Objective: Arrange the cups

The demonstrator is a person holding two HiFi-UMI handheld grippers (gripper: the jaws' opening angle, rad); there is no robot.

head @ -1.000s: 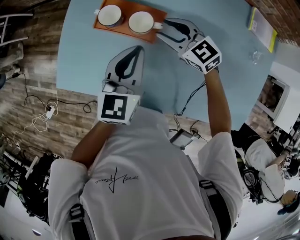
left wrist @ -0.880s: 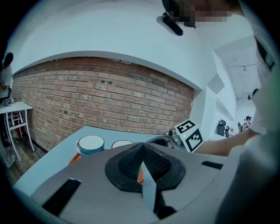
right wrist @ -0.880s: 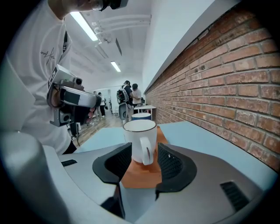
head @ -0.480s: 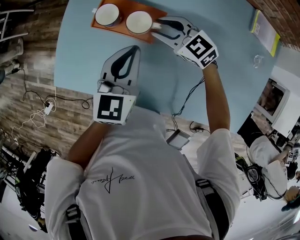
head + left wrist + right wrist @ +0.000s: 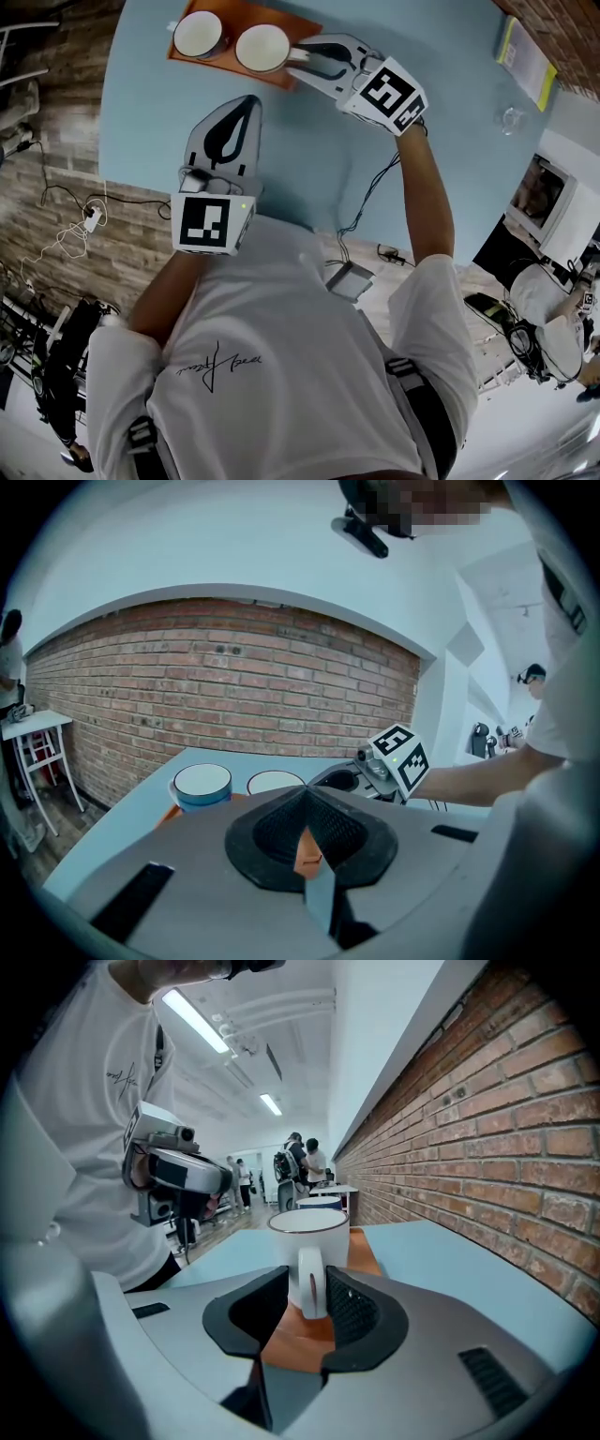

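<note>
Cups stand side by side on an orange tray (image 5: 289, 19) at the far part of the pale blue tabletop (image 5: 422, 112), a blue cup (image 5: 199, 34) on the left and a white cup (image 5: 262, 47) on the right. In the head view the right gripper (image 5: 296, 54) reaches in from the right to the side of the white cup, where its handle sticks out. That looks like the easiest place to take hold without touching the other cup. The left gripper (image 5: 249, 103) hangs over bare tabletop, nearer the person and well apart from the tray, probably kept back so that it does not crowd the reach.

In the left gripper view its fingers (image 5: 305, 808) are pressed together with nothing between them. Both cups show beyond them, upright on the tray, with the right gripper just beside the white one. This hand seems to be only waiting.

In the right gripper view the white cup's handle (image 5: 309, 1283) stands upright between the fingers (image 5: 354, 1312), which have just been closing on it. One pad looks to be at the handle while a thin gap shows on the other side, so the hold is likely not yet firm. The blue cup (image 5: 319, 1203) sits directly behind. The gripper lies low and nearly level, which suits the upright handle and should keep the cup from tipping once it is lifted.
</note>
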